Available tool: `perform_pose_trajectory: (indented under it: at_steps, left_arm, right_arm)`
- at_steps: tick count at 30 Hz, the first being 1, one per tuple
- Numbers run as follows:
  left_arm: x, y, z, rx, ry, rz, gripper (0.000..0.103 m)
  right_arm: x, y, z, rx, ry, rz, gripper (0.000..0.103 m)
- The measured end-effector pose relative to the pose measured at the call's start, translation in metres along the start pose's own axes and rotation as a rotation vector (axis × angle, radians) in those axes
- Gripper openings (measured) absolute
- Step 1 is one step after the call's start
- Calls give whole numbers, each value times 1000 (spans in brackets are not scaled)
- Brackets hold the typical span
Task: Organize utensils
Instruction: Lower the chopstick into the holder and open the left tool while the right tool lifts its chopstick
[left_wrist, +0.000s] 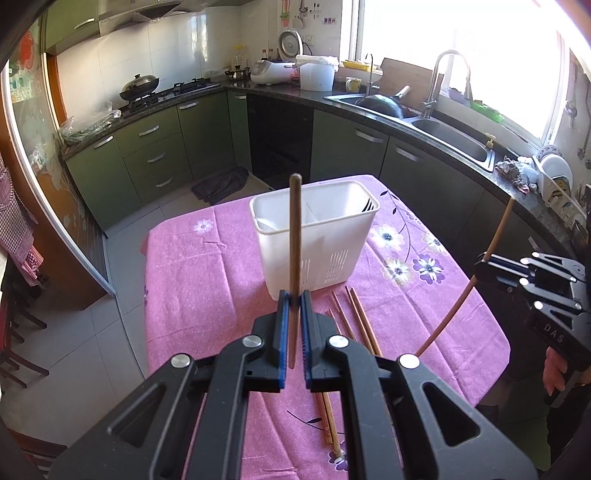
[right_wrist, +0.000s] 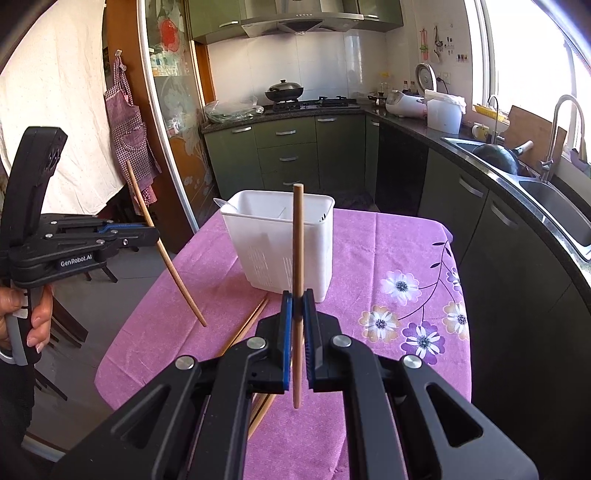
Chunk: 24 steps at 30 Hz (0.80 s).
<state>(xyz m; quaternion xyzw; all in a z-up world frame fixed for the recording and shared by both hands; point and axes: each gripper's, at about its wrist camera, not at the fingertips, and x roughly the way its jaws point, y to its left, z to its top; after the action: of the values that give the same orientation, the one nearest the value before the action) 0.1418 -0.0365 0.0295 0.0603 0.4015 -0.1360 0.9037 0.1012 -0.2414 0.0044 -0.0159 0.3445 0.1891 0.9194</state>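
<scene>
My left gripper (left_wrist: 294, 297) is shut on a dark brown chopstick (left_wrist: 295, 236) that stands upright, just in front of the white utensil holder (left_wrist: 325, 243). My right gripper (right_wrist: 297, 297) is shut on a lighter wooden chopstick (right_wrist: 297, 236), also upright, with the white holder (right_wrist: 295, 258) behind it. Each gripper shows in the other's view: the right gripper (left_wrist: 484, 264) at the right edge with its chopstick (left_wrist: 461, 295), the left gripper (right_wrist: 153, 233) at the left with its chopstick (right_wrist: 168, 258). Several more chopsticks (left_wrist: 356, 317) lie on the pink cloth in front of the holder.
The table carries a pink flowered cloth (left_wrist: 207, 295). The holder has dividers; dark utensil tips (left_wrist: 369, 205) show in its right compartment and something white (left_wrist: 267, 223) in its left. A green kitchen counter with a sink (left_wrist: 454, 140) runs behind and to the right. A person's hand (right_wrist: 37, 314) grips the left handle.
</scene>
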Motion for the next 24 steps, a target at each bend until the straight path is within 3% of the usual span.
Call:
perform_pose_trajectory:
  at_steps: [7, 16, 20, 24]
  left_arm:
    - [-27, -12, 49, 29, -41, -51, 6]
    - [-47, -18, 117, 30, -165, -2, 6]
    - [-34, -15, 133, 13, -191, 37, 6]
    - [-1, -8, 133, -10, -137, 51, 6]
  right_arm:
    - [-1, 1, 1, 4, 3, 5, 7]
    - [4, -4, -1, 7, 13, 13, 7]
    - [5, -7, -2, 10, 18, 16, 7]
    - [3, -9, -1, 10, 12, 22, 7]
